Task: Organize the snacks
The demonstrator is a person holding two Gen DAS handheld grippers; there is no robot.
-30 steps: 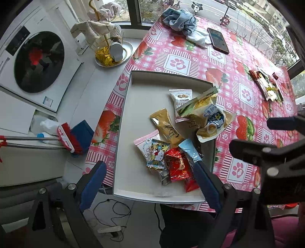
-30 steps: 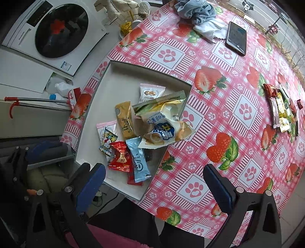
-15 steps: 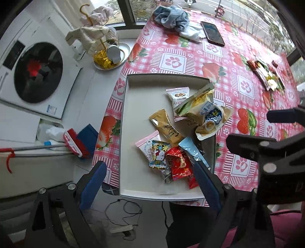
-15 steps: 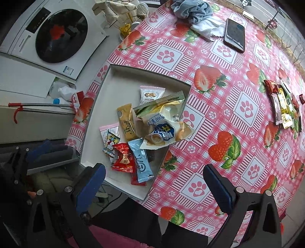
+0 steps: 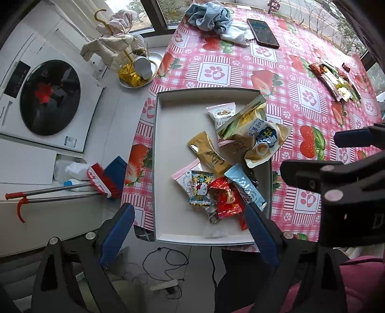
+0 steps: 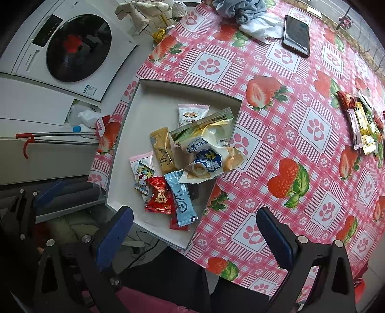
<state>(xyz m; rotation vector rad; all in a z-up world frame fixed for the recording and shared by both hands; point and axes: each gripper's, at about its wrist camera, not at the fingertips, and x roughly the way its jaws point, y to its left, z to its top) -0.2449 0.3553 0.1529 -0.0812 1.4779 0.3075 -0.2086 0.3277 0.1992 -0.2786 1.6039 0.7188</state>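
Both jaws stand wide apart and hold nothing. The left gripper point(image 5: 189, 230) hangs above the near end of the tray point(image 5: 168, 115); the right gripper point(image 6: 195, 234) hangs over the near table edge, just right of the tray.

Snacks: a loose heap fills the right half of the tray. The large bag point(image 5: 267, 142) lies on the right rim and overhangs it. A gold packet point(image 5: 208, 154), a blue packet point(image 5: 245, 187), a red packet point(image 5: 225, 199) and a cartoon packet point(image 5: 201, 187) overlap one another at the near end. A second group of snacks point(image 6: 361, 127) lies well apart, at the far right of the table.

Risks, as judged:
- Overlapping wrappers: a pinch on one is likely to drag or lift its neighbour.
- Slick foil may slip from the pads.
- The large bag could tip off the rim if nudged.
- The tray's near end projects past the table edge; downward pressure there could tilt it.

Surface: a pink strawberry-and-paw tablecloth point(image 6: 276, 144), glossy. A phone point(image 6: 296, 35) and crumpled cloth point(image 5: 209, 16) lie at the far side.

Room: a washer point(image 5: 48, 96) stands left; a broom point(image 5: 101, 178) and cables lie on the floor; windows run behind.
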